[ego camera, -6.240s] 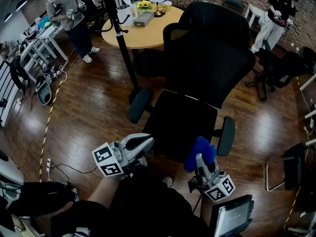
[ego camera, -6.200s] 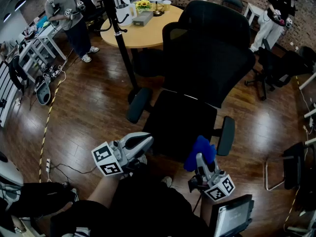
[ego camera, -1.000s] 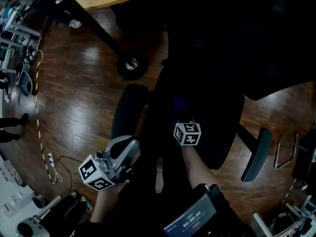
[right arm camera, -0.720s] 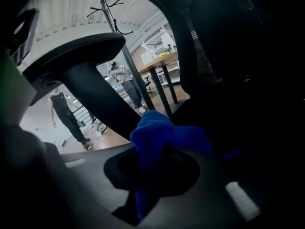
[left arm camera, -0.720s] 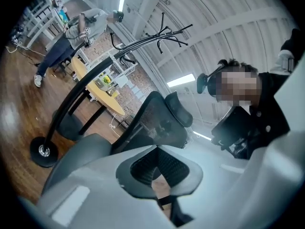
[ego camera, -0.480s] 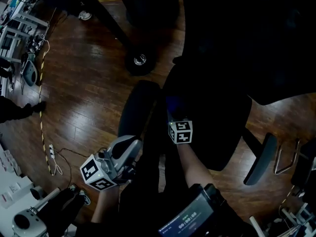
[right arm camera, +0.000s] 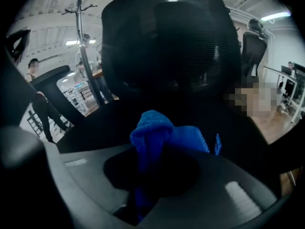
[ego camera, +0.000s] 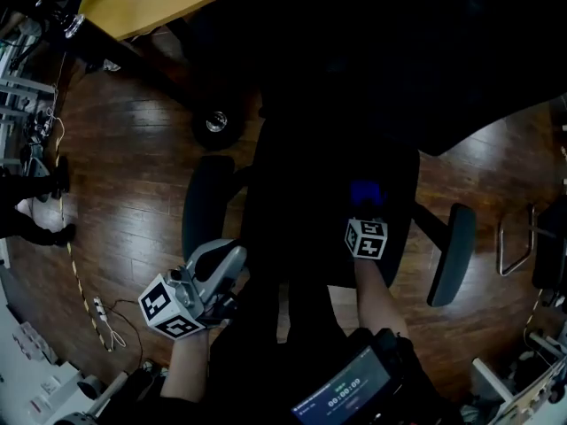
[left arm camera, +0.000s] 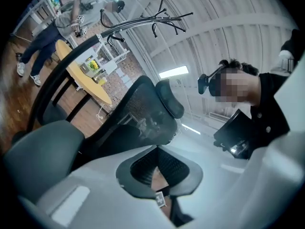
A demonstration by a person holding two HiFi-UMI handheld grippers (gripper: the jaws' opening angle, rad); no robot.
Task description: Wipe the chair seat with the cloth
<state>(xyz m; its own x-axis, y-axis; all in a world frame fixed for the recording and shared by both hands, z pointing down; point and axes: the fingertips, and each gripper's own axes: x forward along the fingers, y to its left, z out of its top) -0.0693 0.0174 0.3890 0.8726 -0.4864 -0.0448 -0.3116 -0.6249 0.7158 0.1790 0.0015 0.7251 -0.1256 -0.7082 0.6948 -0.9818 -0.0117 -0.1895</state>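
Note:
The black chair seat [ego camera: 301,193] fills the middle of the head view, very dark. My right gripper [ego camera: 366,212] rests on the seat's right part, shut on the blue cloth [ego camera: 366,192], which lies pressed on the seat ahead of the marker cube. In the right gripper view the cloth [right arm camera: 159,137] bunches up between the jaws, with the mesh backrest [right arm camera: 167,46] behind it. My left gripper [ego camera: 229,259] hangs off the seat's near left corner, shut and holding nothing. The left gripper view looks up at the backrest [left arm camera: 138,123].
Armrests flank the seat at the left [ego camera: 202,204] and right [ego camera: 450,253]. A coat stand's base [ego camera: 215,122] and a round wooden table [ego camera: 146,3] stand at the far left on the wood floor. A metal frame [ego camera: 512,242] is at the right edge.
My right gripper has slid the cloth from the seat's left side across to its right part. The left gripper has stayed beside the near left corner.

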